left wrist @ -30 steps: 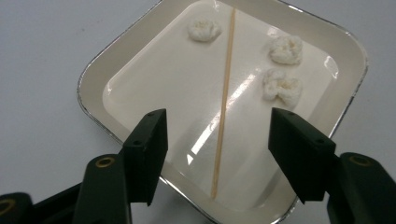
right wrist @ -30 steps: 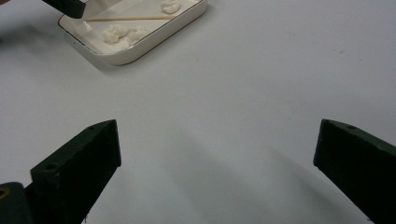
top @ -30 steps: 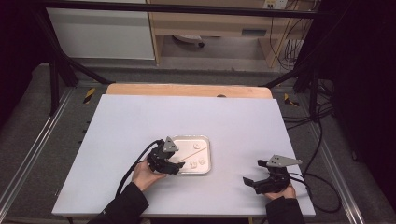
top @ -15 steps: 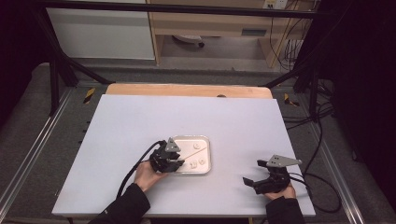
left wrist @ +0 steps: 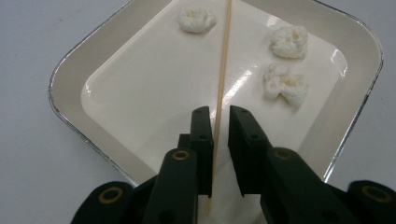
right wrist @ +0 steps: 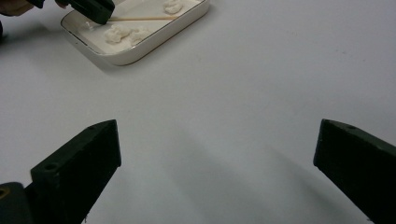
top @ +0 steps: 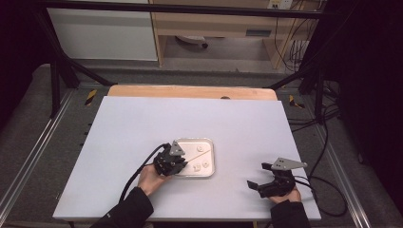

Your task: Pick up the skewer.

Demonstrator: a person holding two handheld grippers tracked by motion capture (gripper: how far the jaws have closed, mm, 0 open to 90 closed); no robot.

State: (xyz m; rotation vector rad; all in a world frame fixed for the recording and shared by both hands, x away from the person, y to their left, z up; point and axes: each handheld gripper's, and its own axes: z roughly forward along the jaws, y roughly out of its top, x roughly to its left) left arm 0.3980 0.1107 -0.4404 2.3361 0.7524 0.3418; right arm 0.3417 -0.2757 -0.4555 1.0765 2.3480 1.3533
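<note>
A white square tray (top: 211, 159) (left wrist: 70, 70) lies on the table with a thin wooden skewer (left wrist: 224, 70) (top: 195, 156) and three white puffy pieces (left wrist: 197, 19) (left wrist: 289, 41) (left wrist: 286, 85) in it. My left gripper (left wrist: 219, 114) (top: 183, 164) reaches over the tray's near left edge. Its jaws have just been closing, and the skewer runs between them. The skewer lies along one jaw, while a narrow gap still separates it from the other. My right gripper (top: 256, 175) (right wrist: 217, 140) rests wide open at the table's front right, nothing between its jaws.
The right gripper view takes in the tray (right wrist: 140, 51), the skewer (right wrist: 144, 18) and the left gripper (right wrist: 95, 9) far off at top left. A wooden strip (top: 190, 91) borders the table's far edge. Cables (top: 323, 180) trail off the right side.
The left gripper has shifted slightly at the tray's edge, its jaws drawing in around the skewer. The right gripper has stayed where it was.
</note>
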